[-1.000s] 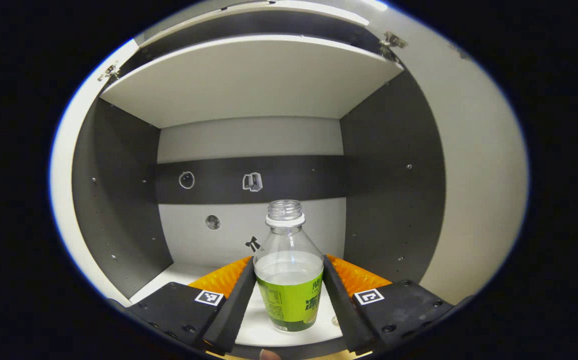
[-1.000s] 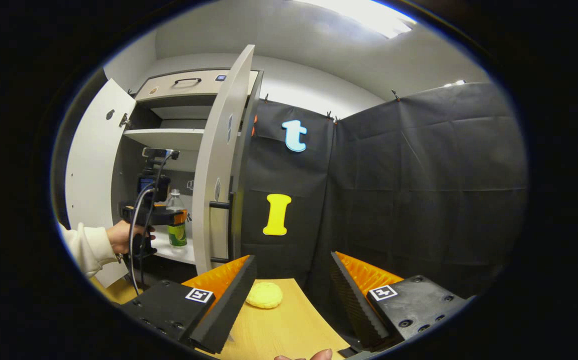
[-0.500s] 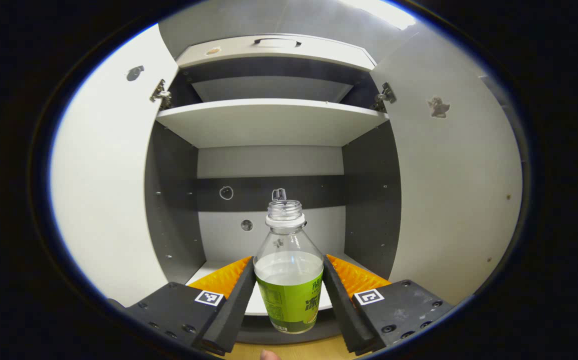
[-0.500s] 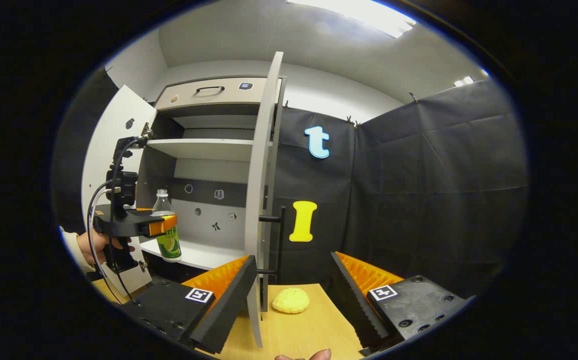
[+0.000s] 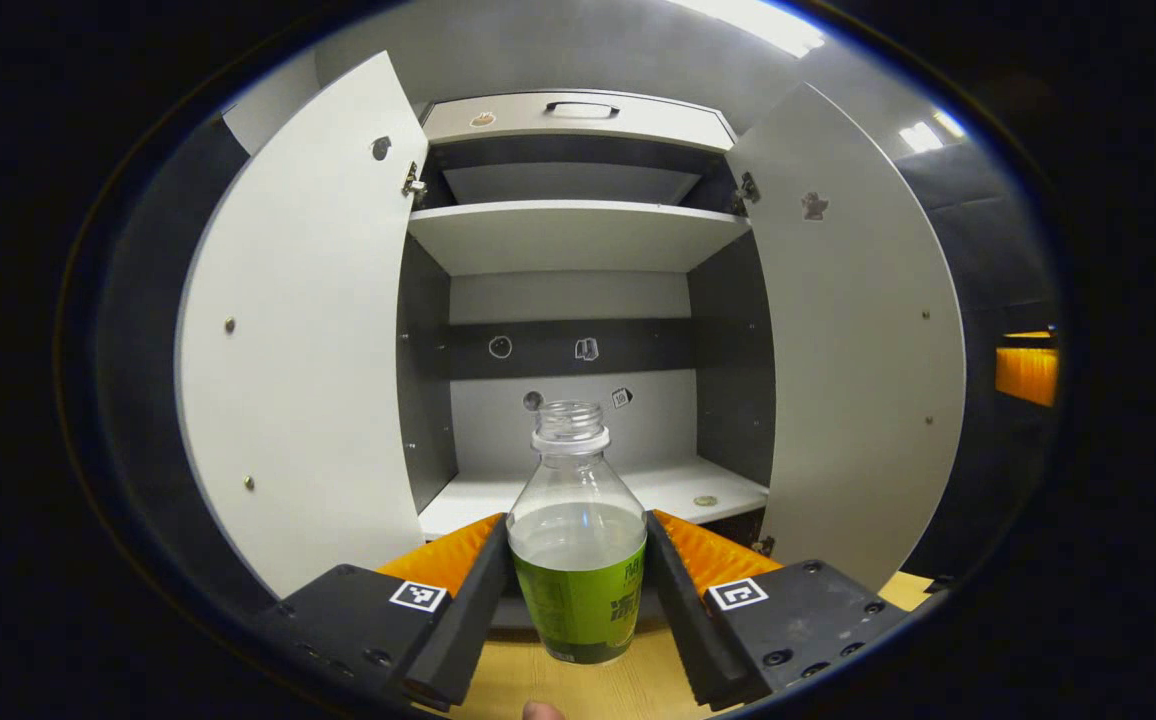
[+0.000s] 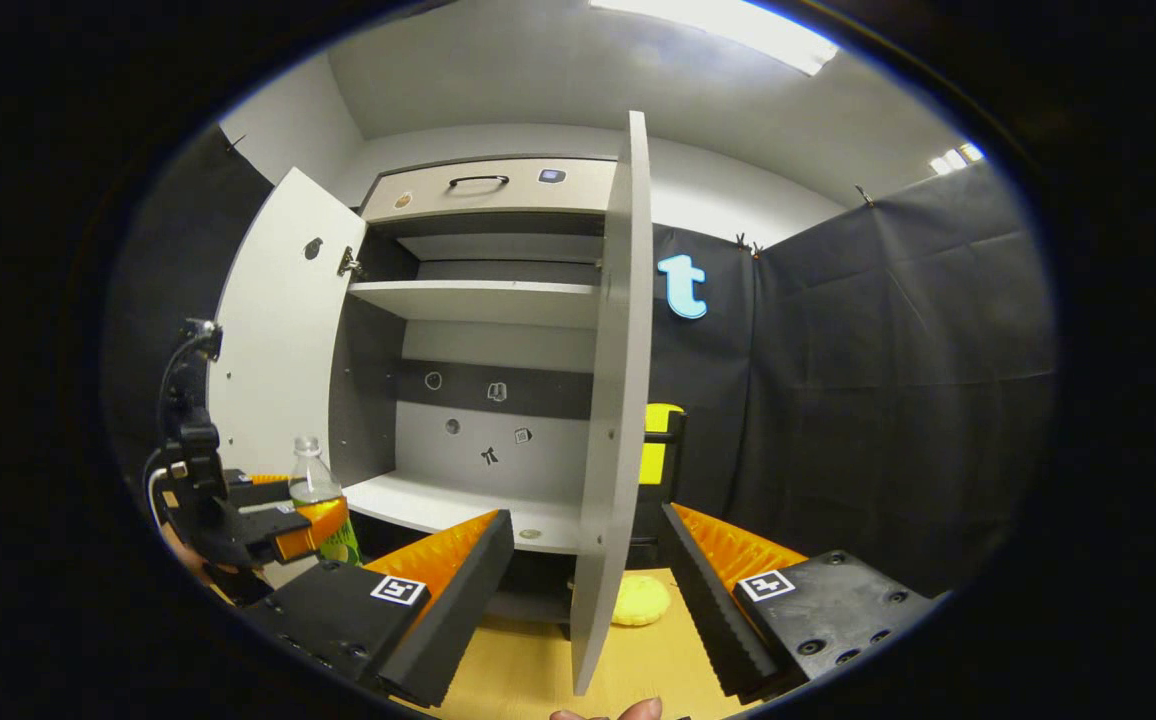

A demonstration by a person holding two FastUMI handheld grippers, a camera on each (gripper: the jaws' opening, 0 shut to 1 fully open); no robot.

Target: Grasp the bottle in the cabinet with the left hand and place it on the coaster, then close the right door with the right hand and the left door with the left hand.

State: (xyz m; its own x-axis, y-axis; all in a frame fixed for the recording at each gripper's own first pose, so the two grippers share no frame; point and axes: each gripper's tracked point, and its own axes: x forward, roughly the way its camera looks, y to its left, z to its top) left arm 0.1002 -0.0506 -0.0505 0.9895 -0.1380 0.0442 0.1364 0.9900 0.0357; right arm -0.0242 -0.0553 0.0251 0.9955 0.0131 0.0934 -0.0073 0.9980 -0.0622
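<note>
My left gripper (image 5: 578,590) is shut on a clear uncapped bottle (image 5: 578,560) with a green label and some liquid inside, held upright in front of the open cabinet (image 5: 578,235) and above the wooden table (image 5: 628,685). The left door (image 5: 308,340) and right door (image 5: 853,380) both stand open. In the right gripper view the same bottle (image 6: 316,495) sits in the left gripper (image 6: 288,520) at lower left. My right gripper (image 6: 588,590) is open, nothing between its fingers, with the right door's edge (image 6: 613,400) straight ahead. A yellow coaster (image 6: 641,600) lies on the table beyond that door.
The cabinet has a bare lower shelf (image 5: 658,485) with a small round mark, an upper shelf (image 5: 578,230) and a drawer with a handle (image 5: 578,108) on top. Black cloth walls (image 6: 888,380) close off the right side. A fingertip (image 6: 628,712) shows at the bottom edge.
My left gripper has drawn back out of the cabinet with the bottle, which now hangs over the table. The right gripper has shifted so the right door's edge is centred ahead of it.
</note>
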